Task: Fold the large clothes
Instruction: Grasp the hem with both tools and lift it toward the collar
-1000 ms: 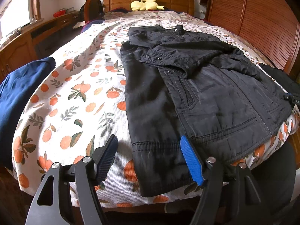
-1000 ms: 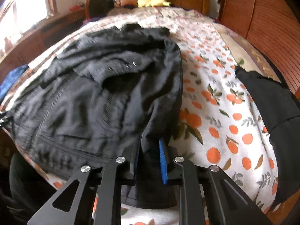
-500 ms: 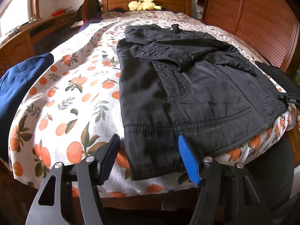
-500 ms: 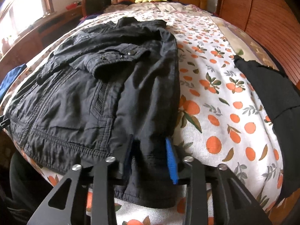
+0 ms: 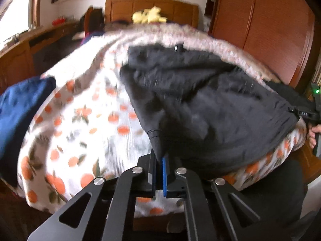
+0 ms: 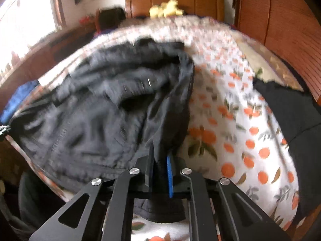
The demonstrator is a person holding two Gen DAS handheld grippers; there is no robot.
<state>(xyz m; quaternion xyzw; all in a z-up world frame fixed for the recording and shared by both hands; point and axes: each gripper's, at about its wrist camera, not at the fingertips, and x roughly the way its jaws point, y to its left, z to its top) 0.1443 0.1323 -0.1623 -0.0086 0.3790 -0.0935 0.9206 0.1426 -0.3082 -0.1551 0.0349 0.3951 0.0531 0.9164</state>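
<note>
Lying on the bed [image 5: 84,124] with the orange-print cover, the black jacket [image 5: 200,104] has its hem toward the foot end and its collar toward the wooden headboard [image 5: 152,10]. The left gripper [image 5: 159,172] is clenched on a corner of the jacket's hem, which rises in a small peak from the pads. The right gripper [image 6: 160,174] is closed on the opposite corner of the hem. A blue garment [image 5: 20,108] lies left of the jacket, and another dark garment [image 6: 291,108] lies right of it. A yellow plush toy [image 6: 165,10] sits at the headboard. Both views are blurred.
</note>
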